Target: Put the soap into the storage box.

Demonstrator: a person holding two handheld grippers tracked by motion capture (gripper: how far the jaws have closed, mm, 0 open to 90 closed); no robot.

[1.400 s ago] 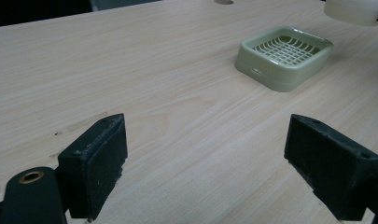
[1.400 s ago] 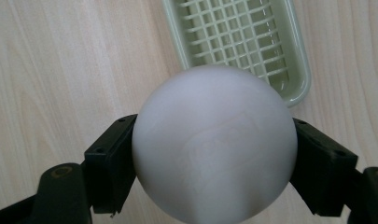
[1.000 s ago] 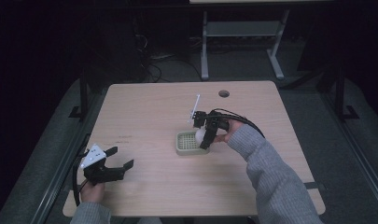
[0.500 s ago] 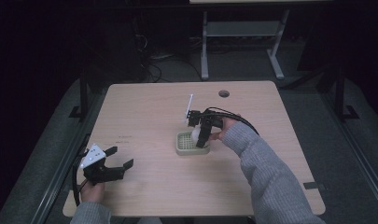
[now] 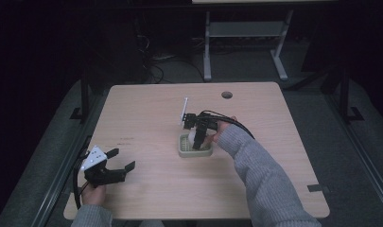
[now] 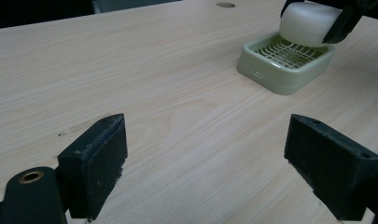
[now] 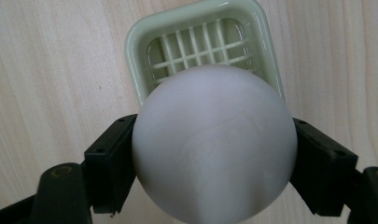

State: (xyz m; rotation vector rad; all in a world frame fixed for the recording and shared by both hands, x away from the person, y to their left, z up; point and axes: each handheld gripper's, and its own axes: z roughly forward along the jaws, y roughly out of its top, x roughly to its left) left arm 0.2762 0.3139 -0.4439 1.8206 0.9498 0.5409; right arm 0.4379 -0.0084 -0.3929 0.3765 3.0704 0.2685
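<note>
1. Holding a white soap bar point(image 7: 213, 144) between its jaws, the right gripper point(image 5: 196, 142) sits at the middle of the high view, right over the pale green soap dish point(image 5: 195, 150).
2. From the left gripper view you can see the soap at the upper right of the frame, just above the dish's grid, can't tell if it's touching yet.
3. So I'd say we're at the placing step: soap lined up, not let go.
4. Next move probably wants a slow drop straight down so it lands inside the rim, then spread the jaws.
5. Left gripper point(image 5: 117, 166) is at the lower left of the high view, jaws wide apart, nothing in them, hovering over the table point(image 5: 146, 113).
</note>
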